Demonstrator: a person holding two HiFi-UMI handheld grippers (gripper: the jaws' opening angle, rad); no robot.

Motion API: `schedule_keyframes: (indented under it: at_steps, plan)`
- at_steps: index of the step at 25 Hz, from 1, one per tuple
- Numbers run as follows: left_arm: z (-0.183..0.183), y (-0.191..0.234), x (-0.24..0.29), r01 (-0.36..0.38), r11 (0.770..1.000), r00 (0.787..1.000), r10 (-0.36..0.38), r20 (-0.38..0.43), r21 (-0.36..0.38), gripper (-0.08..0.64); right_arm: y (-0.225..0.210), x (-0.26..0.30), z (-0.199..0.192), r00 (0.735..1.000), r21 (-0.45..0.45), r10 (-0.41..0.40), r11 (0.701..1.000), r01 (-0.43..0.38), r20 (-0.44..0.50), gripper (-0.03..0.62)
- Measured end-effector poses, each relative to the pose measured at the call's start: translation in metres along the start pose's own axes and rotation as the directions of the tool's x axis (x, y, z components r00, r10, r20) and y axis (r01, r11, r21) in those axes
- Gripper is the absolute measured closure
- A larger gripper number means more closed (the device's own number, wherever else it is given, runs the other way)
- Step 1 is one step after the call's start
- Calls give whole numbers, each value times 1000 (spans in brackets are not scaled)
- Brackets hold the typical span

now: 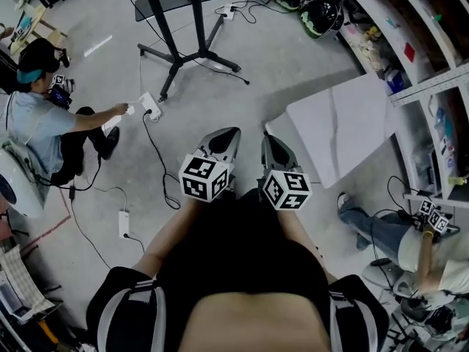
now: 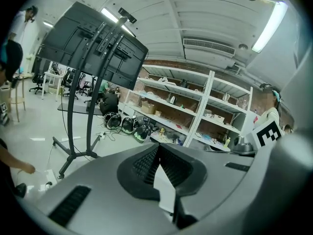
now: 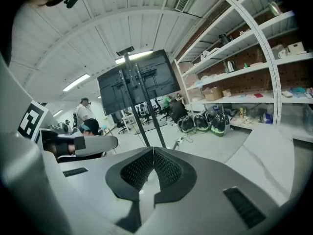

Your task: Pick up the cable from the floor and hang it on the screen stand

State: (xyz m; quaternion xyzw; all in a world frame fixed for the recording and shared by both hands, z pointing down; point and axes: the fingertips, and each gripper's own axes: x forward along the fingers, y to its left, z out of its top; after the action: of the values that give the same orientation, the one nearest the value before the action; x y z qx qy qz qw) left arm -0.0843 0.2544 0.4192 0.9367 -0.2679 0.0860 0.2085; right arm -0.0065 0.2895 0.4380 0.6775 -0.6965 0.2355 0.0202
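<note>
Grey concrete floor (image 1: 293,57) fills the head view, seen from steeply above. I hold my left gripper (image 1: 223,134) and right gripper (image 1: 272,142) side by side at waist height, well above the ground. Each gripper view shows its ribbed pads pressed together at the tips with nothing between them, so both are closed and empty.

A thin black cable (image 1: 156,152) snakes over the floor ahead and to my left. It runs from a white power strip (image 1: 150,106) back towards my feet. A seated person (image 1: 44,119) at the far left reaches a hand to that strip. The screen stand (image 1: 170,50) rises beyond it on splayed black legs, well apart from me.

The pickup has not begun, as I judge it. To do it well I should part one gripper's jaws before crouching. I should then pinch a slack stretch of cable away from the strip, so the lift tugs nothing loose.

The near end of the cable vanishes behind my left gripper and my body. A second lead, from a white adapter (image 1: 123,224), lies nearby, so which one is meant is uncertain. The stand's top is cut off in the head view. From the gripper views, no hook or peg on it can be made out.
</note>
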Motion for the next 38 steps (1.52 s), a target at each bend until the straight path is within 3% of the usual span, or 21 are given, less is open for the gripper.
schedule_keyframes:
  at_steps: [17,26,38]
  plan:
    - [-7,27,-4,-44,998,999,43,-11,-55,552,4,20,18,999,-20,15,1000,-14,44,569]
    - [9,47,35,-74,996,997,73,-22,-54,552,-40,60,53,997,-6,-4,1000,4,77,569]
    - [37,77,119,-52,996,997,47,-63,-74,552,-92,132,88,999,3,-13,1000,13,30,569]
